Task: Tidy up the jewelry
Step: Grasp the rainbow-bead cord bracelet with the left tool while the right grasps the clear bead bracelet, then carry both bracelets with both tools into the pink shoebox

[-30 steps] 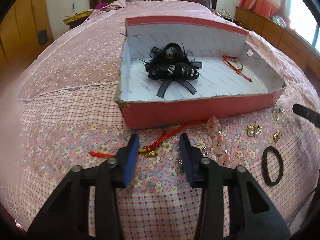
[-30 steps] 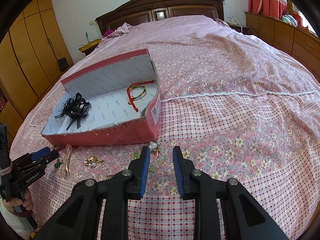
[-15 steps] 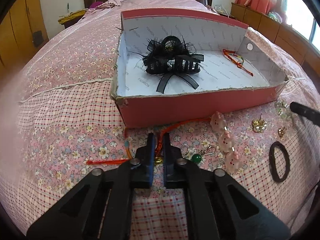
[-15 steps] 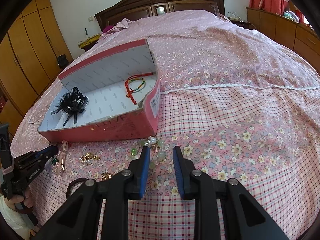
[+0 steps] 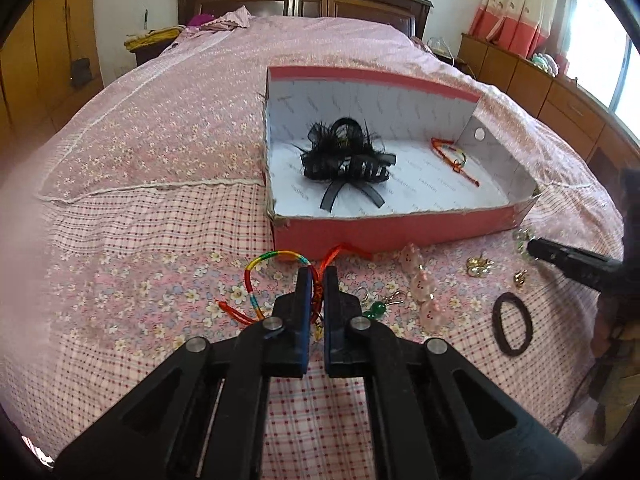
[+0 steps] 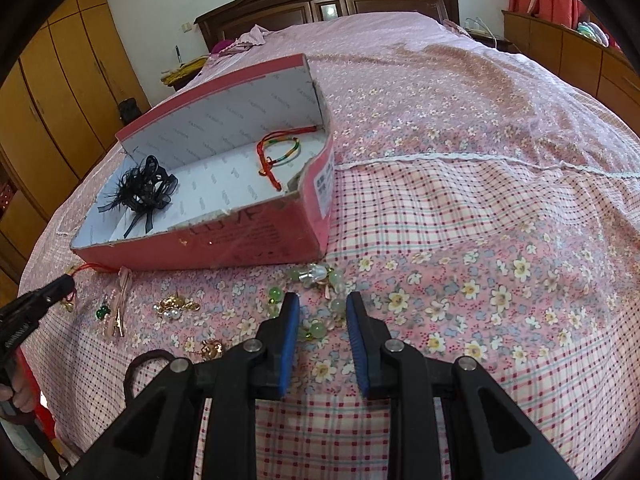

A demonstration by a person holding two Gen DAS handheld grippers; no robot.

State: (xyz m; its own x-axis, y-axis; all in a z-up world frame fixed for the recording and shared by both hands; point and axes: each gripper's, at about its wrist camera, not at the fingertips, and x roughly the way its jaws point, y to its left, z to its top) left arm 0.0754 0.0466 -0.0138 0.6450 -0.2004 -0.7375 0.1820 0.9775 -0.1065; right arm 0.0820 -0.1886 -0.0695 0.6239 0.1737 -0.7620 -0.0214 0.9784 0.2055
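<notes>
Two grippers in view over a bed covered with a pink floral and checked bedspread [image 5: 140, 240].

Left gripper [image 5: 318, 280]: fingers closed on a red cord bracelet with a rainbow-wound loop [image 5: 276, 258]. The loop arches to the left of the blue pads; a red tail trails toward the box, a small gold charm hangs between the fingers.

Right gripper [image 6: 322, 308]: fingers partly apart, pads pressing on nothing. A strand of pale green glass beads [image 6: 316, 326] lies on the bedspread between and just ahead of them.

Loose items on the bedspread, left-wrist view, near to far: one black elastic hair ring [image 5: 512, 324]; one string of pink translucent bear-face beads [image 5: 424, 292]; one green bead charm with metal clasps [image 5: 378, 306]; two small gold pieces [image 5: 478, 268], the smaller too small to identify.

Container: one open pink cardboard shoebox with white printed lining [image 5: 400, 234], resting on the bed just beyond the loose items. Contents, count two: one black feathered hair claw with ribbon bow [image 5: 346, 164] toward its left end; one red and multicolour cord bracelet [image 6: 280, 154] toward its right end, the two well apart.

Far: dark wooden headboard [image 5: 300, 0].
</notes>
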